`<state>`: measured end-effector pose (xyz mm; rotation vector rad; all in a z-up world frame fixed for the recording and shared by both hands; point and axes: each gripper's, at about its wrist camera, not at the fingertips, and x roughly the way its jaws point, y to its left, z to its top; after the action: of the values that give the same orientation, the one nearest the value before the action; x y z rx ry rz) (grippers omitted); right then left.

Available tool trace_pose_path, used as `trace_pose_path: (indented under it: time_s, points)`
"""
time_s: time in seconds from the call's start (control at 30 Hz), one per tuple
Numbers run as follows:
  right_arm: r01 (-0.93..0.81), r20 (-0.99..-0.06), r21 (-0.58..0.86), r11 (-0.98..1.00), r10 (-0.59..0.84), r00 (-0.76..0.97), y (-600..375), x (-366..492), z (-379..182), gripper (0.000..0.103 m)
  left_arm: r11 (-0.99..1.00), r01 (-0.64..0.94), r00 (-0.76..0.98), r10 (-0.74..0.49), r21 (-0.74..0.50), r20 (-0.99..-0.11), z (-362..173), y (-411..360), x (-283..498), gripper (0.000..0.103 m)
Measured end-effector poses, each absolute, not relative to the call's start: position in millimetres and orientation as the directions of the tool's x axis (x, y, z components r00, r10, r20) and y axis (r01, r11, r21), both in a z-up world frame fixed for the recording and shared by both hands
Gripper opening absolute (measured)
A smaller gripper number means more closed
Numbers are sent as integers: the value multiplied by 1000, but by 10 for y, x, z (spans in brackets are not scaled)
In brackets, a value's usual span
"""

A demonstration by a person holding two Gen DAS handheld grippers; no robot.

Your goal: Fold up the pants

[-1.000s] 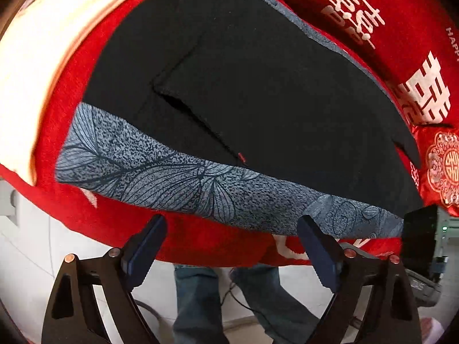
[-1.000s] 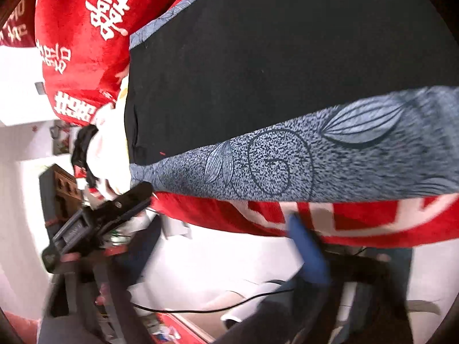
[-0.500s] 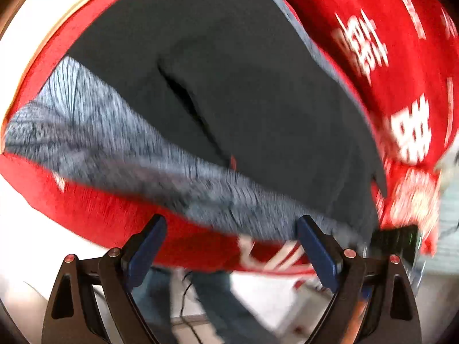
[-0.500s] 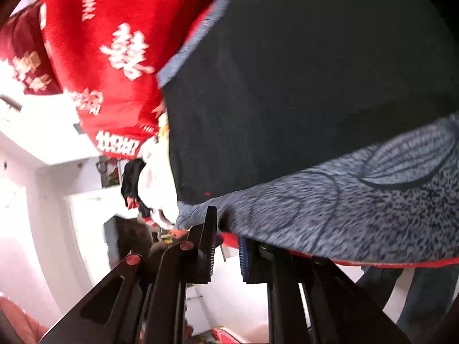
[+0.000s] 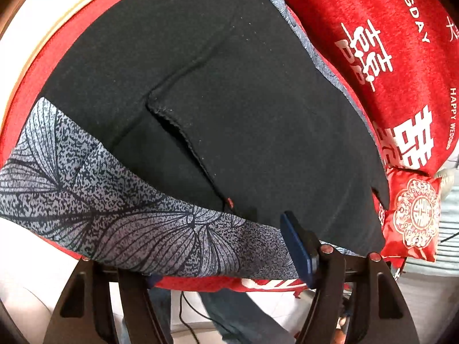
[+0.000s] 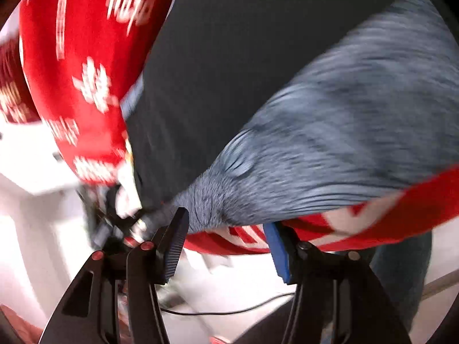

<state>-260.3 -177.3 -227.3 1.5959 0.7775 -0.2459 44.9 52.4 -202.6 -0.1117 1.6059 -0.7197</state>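
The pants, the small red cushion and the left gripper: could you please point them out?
pants (image 5: 258,114), left wrist view, black fabric
small red cushion (image 5: 413,215), left wrist view, white emblem
left gripper (image 5: 223,261), left wrist view, between fingertips

**Open floor side below the bed edge, cloth and cushions crowding above**

Below the red bedspread (image 5: 218,283), open room toward the pale floor (image 5: 34,292), crossed only by a thin black cable (image 5: 189,309) and jean-clad legs (image 5: 229,315). Above the edge, covered by black pants (image 5: 258,120) with a grey leaf-print band (image 5: 114,218) draped over the left gripper (image 5: 223,261), its left finger hidden beneath. To the right, blocked by a red pillow (image 5: 401,57) and a small embroidered cushion (image 5: 413,215) just beside the pants.

Right gripper (image 6: 226,246) spread wide at the bedspread edge; dark blurred clutter (image 6: 114,218) close by its left finger.
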Motion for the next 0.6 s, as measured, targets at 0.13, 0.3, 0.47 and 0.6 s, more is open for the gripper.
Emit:
trace_pose_path:
  time_s: [0.13,0.3,0.47,0.6]
  points:
    - [499,-443,833,-241,250,861,-1862,-2894,-2489,10,809,403,-134,-409,-427,-902,-2044,446,428,37]
    - [586,-536,797,-144,278,797,-2008,-2814,-2173,9,813,389,-140,-414,-434,-900,-1839,450,501,25]
    - [573,-575,810,125,355,737,-2450,-2449,-1419,9,798,431,-84,-429,-421,-900,-1294,181,627,25]
    - [527,-582,812,250,407,704,-2918,-1983,-1004,9,780,452,-40,-467,-433,-883,-929,-203,919,25]
